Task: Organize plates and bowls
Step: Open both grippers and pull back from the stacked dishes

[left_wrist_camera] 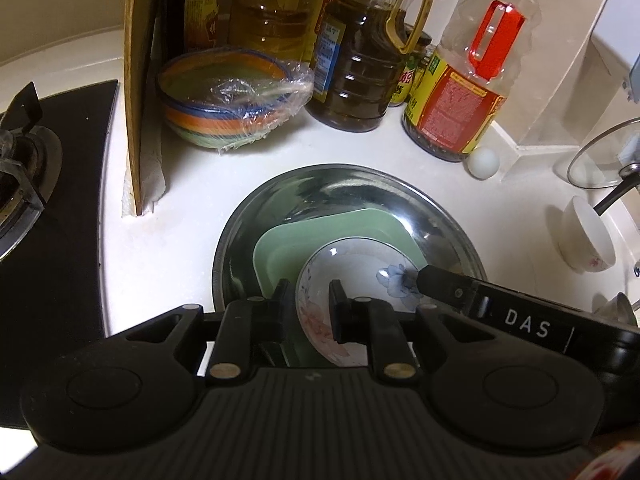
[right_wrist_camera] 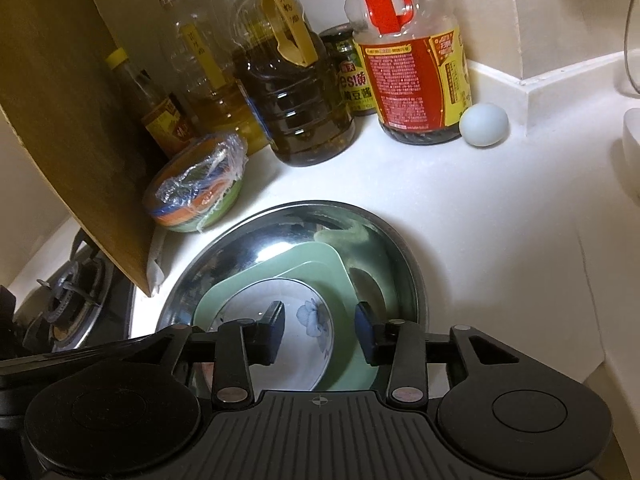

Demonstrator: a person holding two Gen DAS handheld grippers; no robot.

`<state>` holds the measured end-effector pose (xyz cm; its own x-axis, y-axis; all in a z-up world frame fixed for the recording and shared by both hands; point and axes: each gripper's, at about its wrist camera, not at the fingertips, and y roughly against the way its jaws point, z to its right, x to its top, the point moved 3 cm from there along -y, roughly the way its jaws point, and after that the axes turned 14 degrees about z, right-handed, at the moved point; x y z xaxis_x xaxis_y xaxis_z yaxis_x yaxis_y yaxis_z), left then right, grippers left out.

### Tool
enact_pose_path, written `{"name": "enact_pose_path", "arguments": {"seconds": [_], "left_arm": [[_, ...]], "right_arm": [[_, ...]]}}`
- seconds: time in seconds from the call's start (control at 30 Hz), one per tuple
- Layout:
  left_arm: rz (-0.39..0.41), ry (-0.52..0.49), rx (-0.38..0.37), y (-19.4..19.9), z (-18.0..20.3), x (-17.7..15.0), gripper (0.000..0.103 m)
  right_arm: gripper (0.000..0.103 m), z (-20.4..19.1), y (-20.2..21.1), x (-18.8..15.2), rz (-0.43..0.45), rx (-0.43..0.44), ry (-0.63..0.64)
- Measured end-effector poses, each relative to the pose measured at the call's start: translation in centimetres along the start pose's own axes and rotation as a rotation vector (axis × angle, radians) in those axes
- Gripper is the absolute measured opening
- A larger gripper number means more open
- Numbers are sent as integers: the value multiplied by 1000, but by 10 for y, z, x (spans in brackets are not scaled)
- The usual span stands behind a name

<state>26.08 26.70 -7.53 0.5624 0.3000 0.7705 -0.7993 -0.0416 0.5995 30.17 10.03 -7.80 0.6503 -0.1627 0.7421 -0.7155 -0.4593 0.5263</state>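
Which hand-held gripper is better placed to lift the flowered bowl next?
Left. The left hand-held gripper already pinches the flowered bowl's near rim, while the right hand-held gripper stands open over it, gripping nothing.

"DAS" in white capitals on black arm of right tongs (left_wrist_camera: 424,280). "es!" in yellow letters on green-label jar (right_wrist_camera: 352,80). Chinese print on oil jug (right_wrist_camera: 296,92) and red-handled bottle (right_wrist_camera: 416,68) labels, too small to read.
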Motion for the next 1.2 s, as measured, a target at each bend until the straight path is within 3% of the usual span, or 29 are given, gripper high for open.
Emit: {"name": "enact_pose_path", "arguments": {"seconds": [0.17, 0.47, 0.77, 1.2], "left_arm": [[30, -13, 4, 15, 5, -2, 17], [61, -46, -4, 51, 36, -17, 20], [48, -64, -22, 84, 79, -49, 22], [-5, -67, -5, 131, 109, -102, 22]], "right_arm": [[59, -2, 19, -1, 20, 25, 21], [69, 12, 68, -7, 45, 45, 40], [71, 45, 124, -21, 46, 21, 26], [71, 77, 188, -61, -11, -7, 8]]}}
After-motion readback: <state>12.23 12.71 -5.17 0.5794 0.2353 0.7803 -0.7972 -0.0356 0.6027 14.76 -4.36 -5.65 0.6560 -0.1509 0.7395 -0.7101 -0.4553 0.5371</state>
